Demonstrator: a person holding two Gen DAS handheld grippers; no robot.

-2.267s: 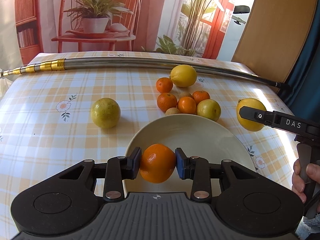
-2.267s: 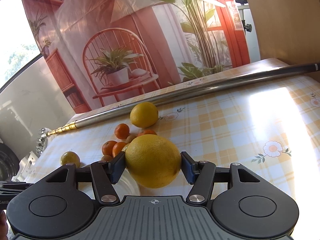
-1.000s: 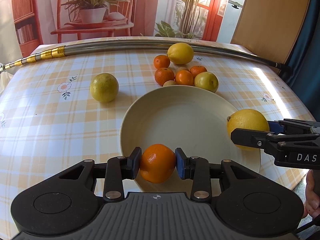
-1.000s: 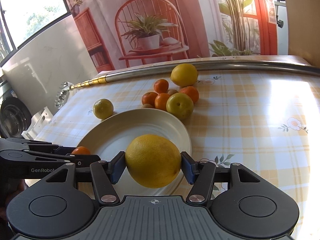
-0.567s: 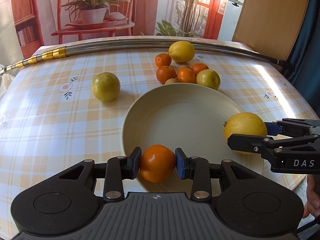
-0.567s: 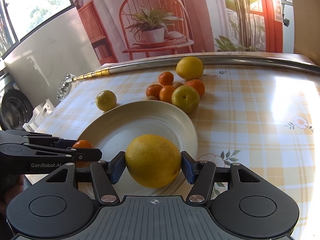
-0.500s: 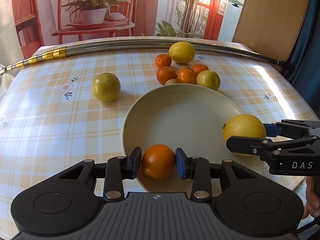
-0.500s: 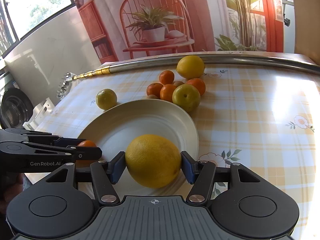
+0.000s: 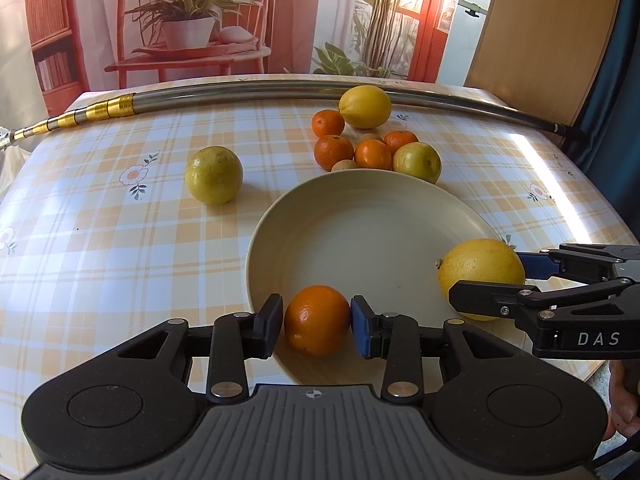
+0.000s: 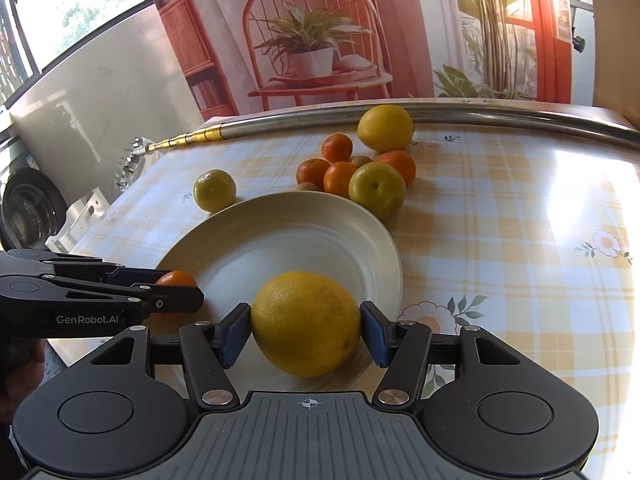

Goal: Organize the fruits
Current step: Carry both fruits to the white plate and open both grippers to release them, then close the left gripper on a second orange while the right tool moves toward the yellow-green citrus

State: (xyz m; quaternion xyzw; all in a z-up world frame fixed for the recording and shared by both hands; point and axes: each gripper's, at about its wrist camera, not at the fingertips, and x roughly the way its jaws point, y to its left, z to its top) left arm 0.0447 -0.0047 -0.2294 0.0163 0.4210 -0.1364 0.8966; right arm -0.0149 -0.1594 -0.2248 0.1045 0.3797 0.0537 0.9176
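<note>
Counter (image 9: 100, 240): covered with a yellow check cloth printed with flowers. A long metal pole (image 9: 240, 94) with gold rings at its left end lies along the far edge.

Plate (image 9: 360, 232): cream, shallow, set near the near edge of the counter, right of centre in the left wrist view.

Right claw (image 10: 306, 330): clamped on a large lemon (image 10: 306, 322), both blue pads pressed against its sides. The fruit is over the right part of the plate; whether it touches the plate cannot be told.

Left claw (image 9: 316, 322): jaws apart. An orange (image 9: 317, 320) sits on the plate's near-left rim between the pads, with a slim gap visible at the left pad.

Loose fruit on the counter: a second lemon (image 9: 365, 106) just beside the pole at the far side. A yellow-green citrus (image 9: 417, 161) lies just beyond the plate's far rim. Four mandarins (image 9: 334, 152) are bunched between these two. Another yellow-green citrus (image 9: 214, 175) stands alone, left of the plate and well apart from the bunch.
</note>
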